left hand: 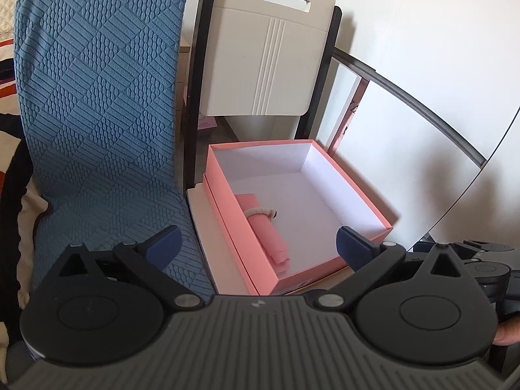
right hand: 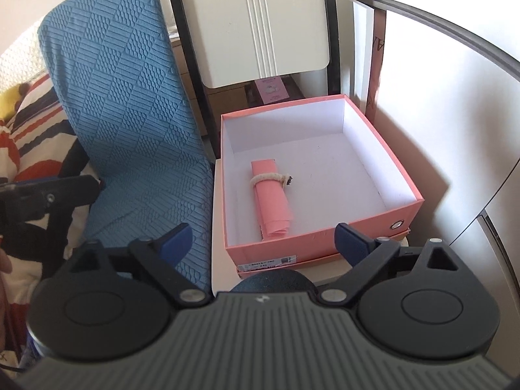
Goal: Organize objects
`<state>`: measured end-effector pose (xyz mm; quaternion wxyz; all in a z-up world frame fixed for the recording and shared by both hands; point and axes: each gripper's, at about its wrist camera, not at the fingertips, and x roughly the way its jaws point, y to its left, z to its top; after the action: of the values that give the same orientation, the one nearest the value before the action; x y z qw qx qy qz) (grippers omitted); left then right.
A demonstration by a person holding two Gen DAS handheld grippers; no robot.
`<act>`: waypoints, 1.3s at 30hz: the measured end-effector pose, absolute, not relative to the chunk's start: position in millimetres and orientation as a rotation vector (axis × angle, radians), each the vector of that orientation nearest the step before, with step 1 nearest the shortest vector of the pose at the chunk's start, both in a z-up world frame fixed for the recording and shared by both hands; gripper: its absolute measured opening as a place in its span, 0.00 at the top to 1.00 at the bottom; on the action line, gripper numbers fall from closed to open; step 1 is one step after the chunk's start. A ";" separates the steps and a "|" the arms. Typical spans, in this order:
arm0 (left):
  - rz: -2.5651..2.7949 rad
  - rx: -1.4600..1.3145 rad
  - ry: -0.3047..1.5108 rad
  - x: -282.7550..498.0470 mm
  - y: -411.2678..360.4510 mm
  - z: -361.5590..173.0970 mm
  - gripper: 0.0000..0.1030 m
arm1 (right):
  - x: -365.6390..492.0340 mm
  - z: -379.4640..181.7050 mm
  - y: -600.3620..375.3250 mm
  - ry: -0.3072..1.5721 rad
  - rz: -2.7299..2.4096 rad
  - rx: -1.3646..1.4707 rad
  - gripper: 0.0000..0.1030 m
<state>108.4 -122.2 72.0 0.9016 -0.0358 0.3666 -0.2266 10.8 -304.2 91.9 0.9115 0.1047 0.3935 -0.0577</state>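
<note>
We see the pink box [right hand: 320,175] open on a white seat [right hand: 222,260], lid off. A pink roll [right hand: 271,201] tied w/ a cord lies inside on the white floor, toward the box's 9 o'clock wall. Left gripper [left hand: 256,240] fingers spread wide, nothing btwn them, hovering at the box's 6 o'clock edge. Right gripper [right hand: 265,240] fingers also spread, empty, same side. Blue textured cover [right hand: 130,113] drapes at 9 o'clock of the box; white chair back [right hand: 260,26] stands at 12 o'clock.
</note>
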 end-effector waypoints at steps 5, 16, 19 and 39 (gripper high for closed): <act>-0.456 -0.080 0.766 111.5 -120.2 69.2 0.00 | 9.2 88.9 -306.6 0.817 -0.130 0.241 0.07; -0.442 -0.087 0.766 112.5 -115.9 67.5 0.00 | 11.4 88.0 -310.5 0.824 -0.149 0.242 0.07; -0.409 -0.118 0.769 114.5 -109.0 66.3 0.00 | 11.6 87.9 -310.1 0.828 -0.153 0.240 0.07; -0.421 -0.071 0.790 111.7 -114.0 66.3 0.00 | 9.5 88.4 -306.7 0.833 -0.153 0.236 0.07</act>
<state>111.7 -114.0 66.3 0.9009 -0.0341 0.3820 -0.2033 9.5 -306.7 88.4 0.9050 0.1141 0.4030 -0.0740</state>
